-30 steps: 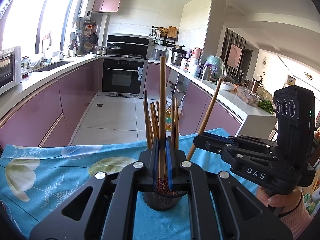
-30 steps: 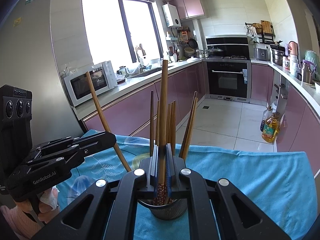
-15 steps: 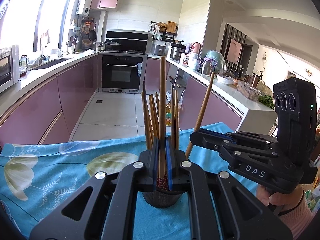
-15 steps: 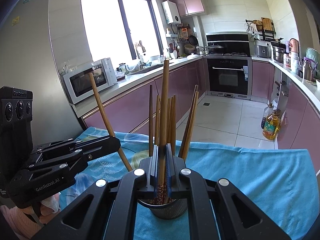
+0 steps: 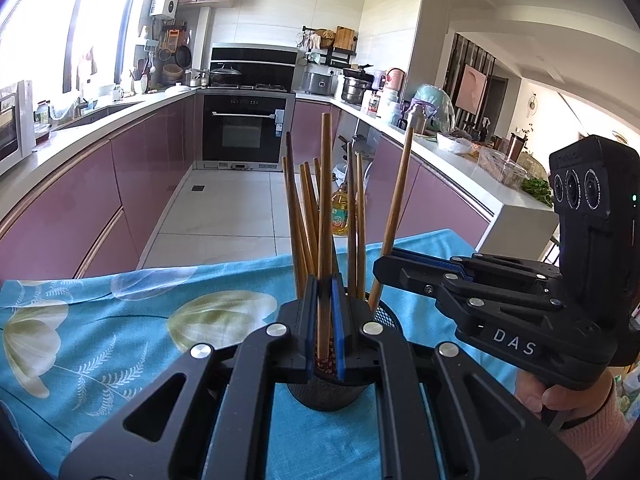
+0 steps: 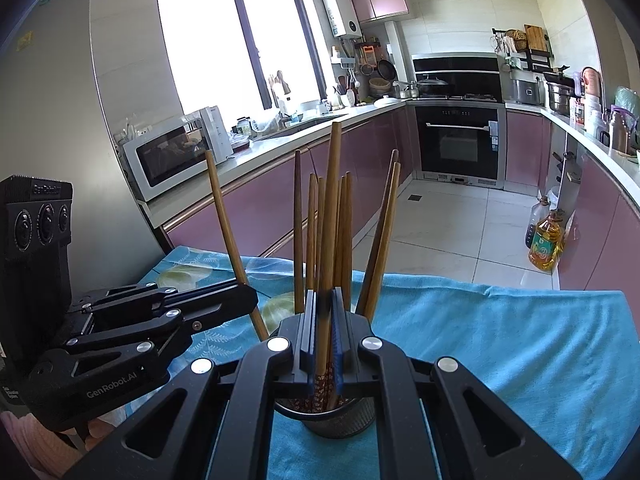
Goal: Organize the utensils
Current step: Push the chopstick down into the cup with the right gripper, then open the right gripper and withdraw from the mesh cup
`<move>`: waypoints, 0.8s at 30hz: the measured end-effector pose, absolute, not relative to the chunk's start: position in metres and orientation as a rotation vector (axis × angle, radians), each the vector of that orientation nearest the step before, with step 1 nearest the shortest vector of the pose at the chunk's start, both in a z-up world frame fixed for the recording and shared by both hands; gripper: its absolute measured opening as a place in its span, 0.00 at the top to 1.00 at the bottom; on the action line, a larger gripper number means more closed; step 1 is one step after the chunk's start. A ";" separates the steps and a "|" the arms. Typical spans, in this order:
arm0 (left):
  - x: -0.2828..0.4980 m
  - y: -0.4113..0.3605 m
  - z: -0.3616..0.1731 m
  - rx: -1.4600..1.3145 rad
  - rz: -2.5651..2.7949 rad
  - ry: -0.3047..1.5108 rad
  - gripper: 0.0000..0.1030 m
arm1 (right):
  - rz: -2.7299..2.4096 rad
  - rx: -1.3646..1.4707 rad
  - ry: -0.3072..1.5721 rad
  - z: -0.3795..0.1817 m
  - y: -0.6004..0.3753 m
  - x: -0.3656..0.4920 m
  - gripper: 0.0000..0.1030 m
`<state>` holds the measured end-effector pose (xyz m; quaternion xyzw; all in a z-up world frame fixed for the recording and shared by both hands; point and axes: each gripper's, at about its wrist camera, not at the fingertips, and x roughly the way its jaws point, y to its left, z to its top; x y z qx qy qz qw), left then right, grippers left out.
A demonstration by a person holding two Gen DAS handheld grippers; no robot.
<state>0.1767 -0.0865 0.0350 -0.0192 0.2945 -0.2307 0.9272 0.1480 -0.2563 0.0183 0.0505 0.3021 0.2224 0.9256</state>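
Left gripper (image 5: 323, 320) and right gripper (image 6: 324, 336), each clamping one tan wooden chopstick (image 5: 325, 216).

A turquoise cloth (image 5: 132, 364) printed with pale cream-yellow tulips and white fern sprigs covers the worktop. On it stands a black mesh holder (image 6: 340, 416) filled with light brown wooden chopsticks (image 5: 308, 220); a few are darker brown. The chopstick (image 5: 326, 216) in the left claw (image 5: 325, 340) has a dark red end with small pale flowers. Both claws are matte black with blue pads and silver rivets; the right claw (image 6: 325, 344) matches. Kitchen cabinets (image 5: 132, 168) are glossy mauve-pink, the oven (image 6: 460, 140) black, the floor tiles (image 5: 224, 208) off-white. A pink sleeve (image 5: 600, 432) shows.
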 end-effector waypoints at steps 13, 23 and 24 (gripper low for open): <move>0.192 -0.087 0.023 -0.034 -0.460 0.626 0.92 | 0.452 0.117 0.642 0.013 -0.254 0.157 0.94; 0.200 -0.089 0.018 -0.038 -0.452 0.652 0.92 | 0.449 0.132 0.654 0.010 -0.252 0.162 0.93; 0.201 -0.089 0.017 -0.040 -0.451 0.655 0.92 | 0.449 0.131 0.654 0.010 -0.252 0.163 0.93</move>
